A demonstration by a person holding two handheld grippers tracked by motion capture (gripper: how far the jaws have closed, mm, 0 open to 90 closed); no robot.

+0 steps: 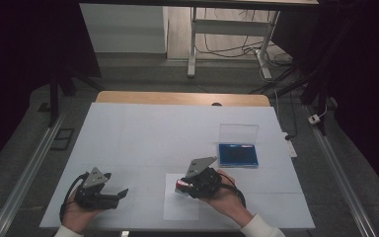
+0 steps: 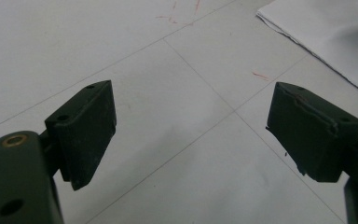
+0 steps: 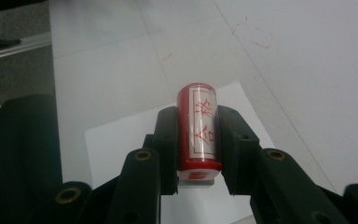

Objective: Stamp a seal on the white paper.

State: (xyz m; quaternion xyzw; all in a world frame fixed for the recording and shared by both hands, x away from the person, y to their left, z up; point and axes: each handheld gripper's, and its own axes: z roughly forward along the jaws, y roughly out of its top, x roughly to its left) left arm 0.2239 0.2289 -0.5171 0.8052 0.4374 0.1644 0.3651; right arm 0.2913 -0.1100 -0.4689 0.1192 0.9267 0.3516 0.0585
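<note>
A red stamp with a white label of red characters is clamped between my right gripper's two black jaws. In the high view that right gripper hovers over a small white sheet of paper near the table's front, with the stamp at its tip. My left gripper rests at the front left, held by a hand. In the left gripper view its jaws stand wide apart over bare white table covering, with nothing between them. A corner of the paper sheet lies at the upper right there.
An open blue ink pad case with its clear lid raised stands right of centre. White covering spreads over the wooden table. Metal rails run along both sides. Table legs and cables lie beyond the far edge.
</note>
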